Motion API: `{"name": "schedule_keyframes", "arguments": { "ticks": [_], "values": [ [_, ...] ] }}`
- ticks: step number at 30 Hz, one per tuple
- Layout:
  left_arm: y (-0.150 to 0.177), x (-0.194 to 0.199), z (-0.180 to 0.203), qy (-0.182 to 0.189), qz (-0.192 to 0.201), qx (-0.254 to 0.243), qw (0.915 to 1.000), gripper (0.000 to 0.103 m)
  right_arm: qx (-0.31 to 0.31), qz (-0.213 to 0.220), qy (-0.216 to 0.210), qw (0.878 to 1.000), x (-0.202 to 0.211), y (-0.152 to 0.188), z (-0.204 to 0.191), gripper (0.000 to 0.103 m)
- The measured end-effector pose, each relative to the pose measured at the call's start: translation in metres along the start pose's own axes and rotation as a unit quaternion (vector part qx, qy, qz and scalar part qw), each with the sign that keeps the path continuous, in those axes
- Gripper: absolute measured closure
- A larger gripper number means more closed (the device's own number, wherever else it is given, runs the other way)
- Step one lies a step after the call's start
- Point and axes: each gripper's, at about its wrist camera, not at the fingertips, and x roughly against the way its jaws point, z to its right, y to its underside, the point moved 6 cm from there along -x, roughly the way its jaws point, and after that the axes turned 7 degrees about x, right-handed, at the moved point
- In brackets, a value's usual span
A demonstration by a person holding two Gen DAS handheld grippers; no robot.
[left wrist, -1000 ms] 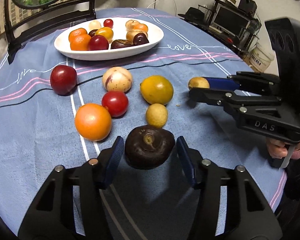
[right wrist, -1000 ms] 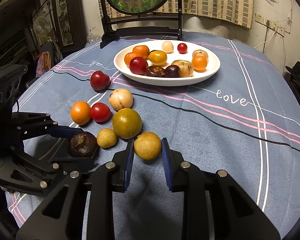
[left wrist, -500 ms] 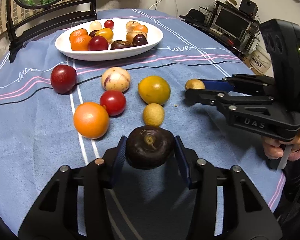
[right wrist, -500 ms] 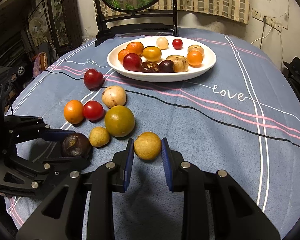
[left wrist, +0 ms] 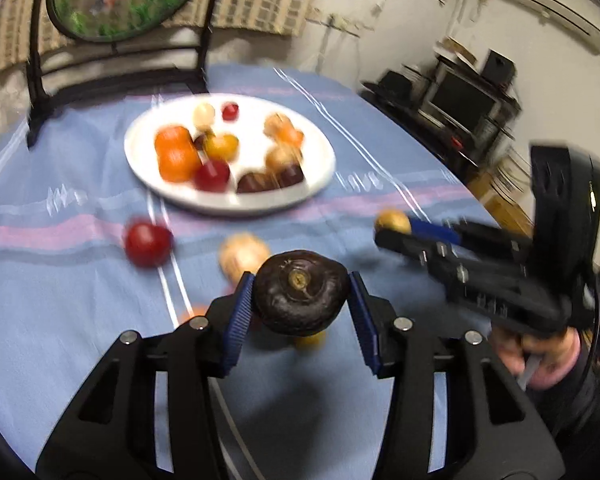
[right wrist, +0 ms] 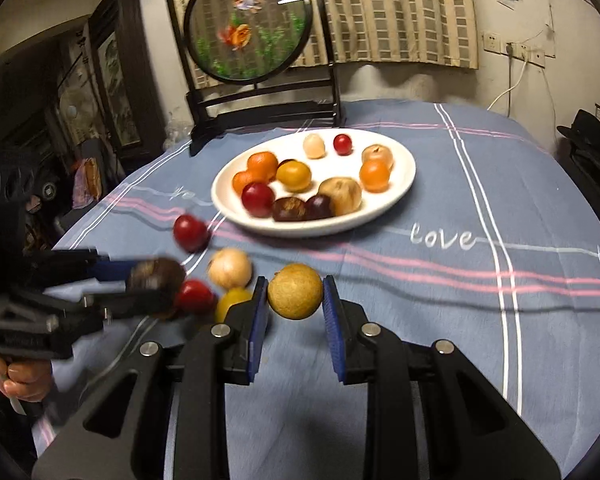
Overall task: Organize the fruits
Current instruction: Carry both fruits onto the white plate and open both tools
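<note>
My left gripper (left wrist: 300,298) is shut on a dark purple-brown fruit (left wrist: 300,291) and holds it above the blue tablecloth; the same fruit (right wrist: 156,276) shows blurred in the right wrist view. My right gripper (right wrist: 295,298) is shut on a small tan round fruit (right wrist: 295,297), also lifted off the cloth. Ahead of both stands a white plate (right wrist: 400,184) (left wrist: 140,160) with several fruits on it. Loose on the cloth lie a dark red fruit (right wrist: 190,233), a pale fruit (right wrist: 230,267), a red fruit (right wrist: 194,295) and a yellow one (right wrist: 232,300).
A round fish-painting screen on a black stand (right wrist: 252,24) rises at the table's far edge behind the plate. A shelf with electronics (left wrist: 460,100) stands off the table to the right. A hand (left wrist: 540,356) grips the right tool's handle.
The left gripper closed on the dark fruit and lifted it off the cloth. The right gripper rose too with the tan fruit. Both views tilted up toward the plate.
</note>
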Motion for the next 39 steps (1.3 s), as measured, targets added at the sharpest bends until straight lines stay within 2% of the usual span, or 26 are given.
{"name": "schedule_keyframes", "arguments": {
  "ticks": [3,9,14,20,21,22,24,26,28,29,30,34,39],
  "values": [
    [-0.036,-0.01,-0.002,-0.05,0.032,-0.019,0.9981,0.055,0.008,0.012,0.037,0.999,-0.017,-0.018,0.009,0.075],
    [-0.092,-0.043,-0.018,-0.074,0.06,0.004,0.9954,0.055,-0.044,0.051,0.048,0.997,-0.048,-0.058,0.033,0.075],
    [-0.119,-0.074,-0.04,-0.096,0.051,0.033,0.9936,0.055,-0.046,0.052,0.067,0.995,-0.073,-0.074,0.045,0.075],
    [-0.121,-0.089,-0.05,-0.104,0.038,0.033,0.9933,0.054,-0.047,0.039,0.06,0.996,-0.093,-0.079,0.054,0.075],
    [-0.12,-0.088,-0.052,-0.105,0.038,0.035,0.9931,0.052,-0.048,0.039,0.058,0.996,-0.094,-0.079,0.054,0.074],
    [-0.12,-0.087,-0.053,-0.106,0.042,0.036,0.9929,0.047,-0.049,0.04,0.056,0.996,-0.094,-0.078,0.053,0.069],
    [-0.123,-0.077,-0.054,-0.115,0.061,0.042,0.9905,0.021,-0.048,0.037,0.051,0.997,-0.093,-0.079,0.052,0.065],
    [-0.126,-0.063,-0.053,-0.122,0.085,0.049,0.9877,0.013,-0.05,0.043,0.052,0.996,-0.088,-0.08,0.051,0.055],
    [-0.126,-0.052,-0.051,-0.124,0.094,0.046,0.9868,0.01,-0.051,0.044,0.05,0.997,-0.081,-0.081,0.05,0.053],
    [-0.126,-0.046,-0.051,-0.127,0.098,0.048,0.9859,0.007,-0.052,0.043,0.051,0.996,-0.076,-0.081,0.049,0.044],
    [-0.123,-0.041,-0.052,-0.129,0.1,0.054,0.9852,0.004,-0.052,0.046,0.053,0.996,-0.071,-0.081,0.048,0.043],
    [-0.108,-0.031,-0.053,-0.124,0.081,0.08,0.9857,0.003,-0.041,0.044,0.06,0.996,-0.054,-0.077,0.039,0.043],
    [-0.07,-0.015,-0.055,-0.124,0.068,0.082,0.9865,0.003,-0.035,0.035,0.024,0.998,-0.033,-0.058,0.023,0.043]
  ]
}}
